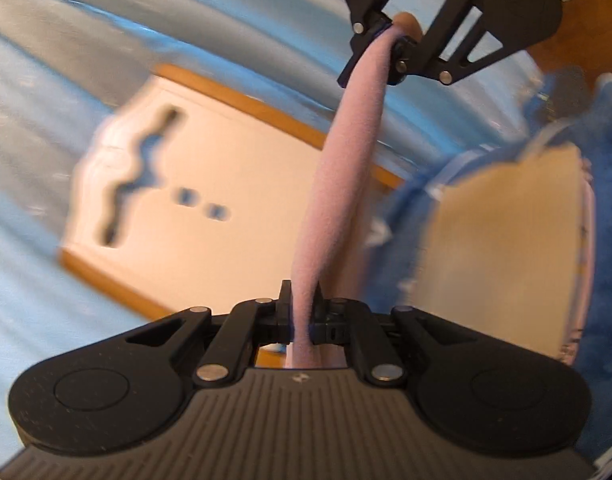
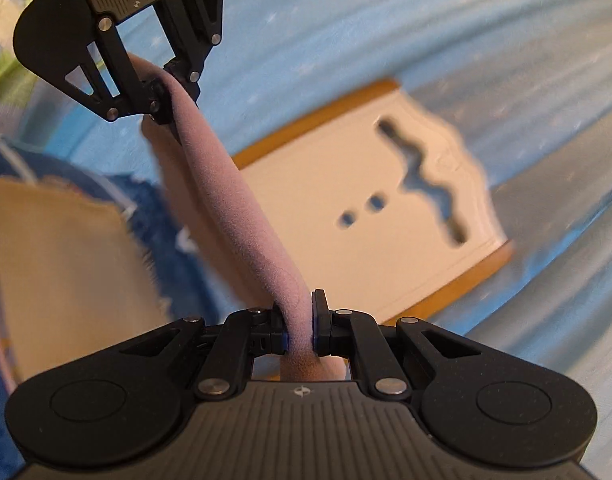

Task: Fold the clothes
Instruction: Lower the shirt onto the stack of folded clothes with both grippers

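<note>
Two grippers are clamped on one pink garment (image 1: 338, 184), which is stretched as a narrow band in the air between them, above a light blue bedsheet (image 1: 33, 80) that fills most of both views. On that sheet a cream folding board (image 1: 193, 200) with an orange edge and cut-out slots is seen, toward 9 o'clock of the band in the left wrist view and toward 3 o'clock in the right wrist view. A dark blue container-like shape (image 1: 610, 216) with a pale rim is seen at 3 o'clock in the left wrist view; a tan folded cloth (image 1: 502, 248) lies in or on it, though blur hides which.

The left gripper (image 1: 303, 314) is closed on one end of the garment, its jaws pressed tight to the cloth. The right gripper (image 2: 299, 328) is closed on the other end, with cloth bunched between its blue pads.

The fabric is judged soft, light and fleecy: it sags little while pulled, yet it is rolled on itself, so it would collapse once tension is lost. It is not judged slippery or fragile. Hold is best taken at corners or along a hem, kept well apart, so that the panel is spread flat and not twisted.
</note>
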`<state>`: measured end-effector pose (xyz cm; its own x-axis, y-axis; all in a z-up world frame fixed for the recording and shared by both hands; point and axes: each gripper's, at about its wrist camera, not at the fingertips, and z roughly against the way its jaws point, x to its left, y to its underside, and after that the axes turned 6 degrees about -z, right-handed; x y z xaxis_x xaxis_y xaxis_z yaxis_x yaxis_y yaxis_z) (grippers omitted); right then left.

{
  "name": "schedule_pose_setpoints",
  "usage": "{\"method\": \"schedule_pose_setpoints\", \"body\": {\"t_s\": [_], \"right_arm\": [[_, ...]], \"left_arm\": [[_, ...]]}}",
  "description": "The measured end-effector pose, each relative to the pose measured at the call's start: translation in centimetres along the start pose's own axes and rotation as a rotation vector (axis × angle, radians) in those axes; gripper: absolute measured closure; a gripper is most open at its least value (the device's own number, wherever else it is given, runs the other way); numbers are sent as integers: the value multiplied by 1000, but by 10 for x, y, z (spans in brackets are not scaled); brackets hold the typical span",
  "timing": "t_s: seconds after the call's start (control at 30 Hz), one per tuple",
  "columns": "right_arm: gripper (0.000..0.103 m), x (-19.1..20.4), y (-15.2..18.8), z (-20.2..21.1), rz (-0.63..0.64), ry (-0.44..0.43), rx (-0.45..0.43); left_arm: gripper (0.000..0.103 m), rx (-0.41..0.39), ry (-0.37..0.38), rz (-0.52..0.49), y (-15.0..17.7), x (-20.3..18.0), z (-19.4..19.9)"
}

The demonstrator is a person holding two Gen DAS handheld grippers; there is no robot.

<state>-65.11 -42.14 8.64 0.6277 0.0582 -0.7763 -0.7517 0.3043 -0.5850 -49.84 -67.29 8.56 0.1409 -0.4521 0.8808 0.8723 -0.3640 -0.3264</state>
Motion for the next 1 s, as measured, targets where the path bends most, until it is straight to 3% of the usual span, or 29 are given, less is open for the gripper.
{"method": "schedule_pose_setpoints", "body": {"t_s": [0.13, 0.27, 0.37, 0.43, 0.53, 0.6, 0.67, 1.0], "right_arm": [[95, 64, 57, -19, 67, -150, 104], [89, 82, 80, -10, 85, -155, 89], [74, 77, 84, 2, 70, -123, 82], [72, 76, 85, 10, 73, -101, 78], [74, 79, 87, 13, 79, -89, 82], [87, 82, 86, 15, 71, -101, 95], [95, 83, 83, 16, 67, -104, 104], [95, 94, 84, 24, 47, -137, 133]], "left_arm": [[95, 59, 127, -52, 21, -79, -31], [97, 76, 83, -18, 30, -102, -28], [82, 72, 36, -10, 38, -100, -15], [80, 74, 22, -31, 44, -100, -10], [85, 85, 21, -53, 48, -103, -9], [99, 95, 37, -68, 49, -105, -10], [99, 95, 27, -86, 50, -106, -7], [101, 105, 29, -42, 59, -120, 7]]}}
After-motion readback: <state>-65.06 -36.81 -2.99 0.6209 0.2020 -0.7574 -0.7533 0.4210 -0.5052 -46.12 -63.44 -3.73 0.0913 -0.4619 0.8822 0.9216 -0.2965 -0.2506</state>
